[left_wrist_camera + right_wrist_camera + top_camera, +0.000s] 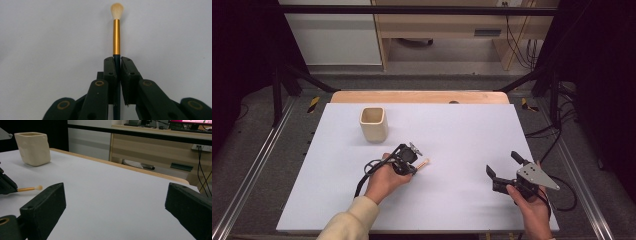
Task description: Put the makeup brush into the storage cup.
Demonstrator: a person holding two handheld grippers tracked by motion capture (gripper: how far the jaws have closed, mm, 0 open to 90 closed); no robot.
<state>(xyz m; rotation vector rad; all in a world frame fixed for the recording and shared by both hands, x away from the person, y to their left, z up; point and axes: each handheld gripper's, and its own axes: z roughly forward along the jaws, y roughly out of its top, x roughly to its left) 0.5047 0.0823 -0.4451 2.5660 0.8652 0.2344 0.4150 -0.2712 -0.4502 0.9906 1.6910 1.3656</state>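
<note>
A: Left tongs [117,62], what state?

B: Closed on the brush [116,32]. In the left gripper view the two jaws pinch the dark handle just below the gold ferrule. Pale bristle tip points away, over the white bench [37,37]. Lower part of the handle goes down between the jaws and is cut off at the frame bottom, so its full length I cannot tell.

A: And from the high view?

B: The left hand [384,179] holds the left tongs near the bench middle. The brush [422,163] sticks out to the right, only the gold part and tip visible, v. small. If the tip touches the bench or is a bit above, cannot tell.

A: Right tongs?

B: Right tongs [504,169] are wide open, nothing between the jaws. In the right gripper view both jaws are cut by the frame edges, left one at bottom, right one at the right side. The right hand [529,207] holds them near the front right of the bench, well apart from the left tongs.

A: Other things?

B: A cream cup [373,124], squarish, upright, toward the far left of the bench. Inside of it is not visible enough to say what is in. In the right gripper view the cup [32,148] is far left, the brush tip [38,187] is nearer, w/ the left tongs mostly cut off at the left edge.
</note>
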